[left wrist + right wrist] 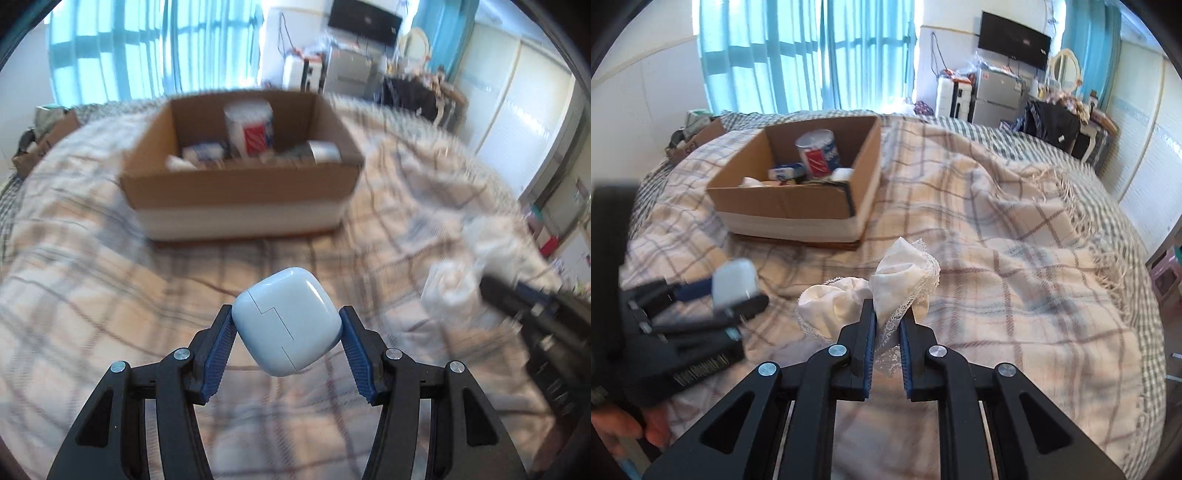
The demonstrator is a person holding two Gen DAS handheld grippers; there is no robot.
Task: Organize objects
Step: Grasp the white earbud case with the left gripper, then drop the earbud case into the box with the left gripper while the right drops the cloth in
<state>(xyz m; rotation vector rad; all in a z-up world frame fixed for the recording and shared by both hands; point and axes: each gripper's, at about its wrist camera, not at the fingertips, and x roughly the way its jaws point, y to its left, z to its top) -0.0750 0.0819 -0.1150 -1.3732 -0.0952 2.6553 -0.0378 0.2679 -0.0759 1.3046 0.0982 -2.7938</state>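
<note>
My left gripper (287,326) is shut on a pale blue earbud case (286,325) and holds it above the plaid bedspread, short of the cardboard box (240,184). In the right wrist view the left gripper (735,291) shows blurred at the left with the case (733,282). My right gripper (888,314) is shut on a white lace-trimmed cloth (901,280) above the bed. The cardboard box (786,206) stands ahead to the left and holds a red, white and blue can (817,153) and several small items.
The plaid blanket (1015,266) covers a round bed. A smaller box (698,138) with clutter sits at the far left edge. Beyond the bed are blue curtains, a fridge (993,98), a wall TV and a dressing table. A pink stool (1167,273) stands at the right.
</note>
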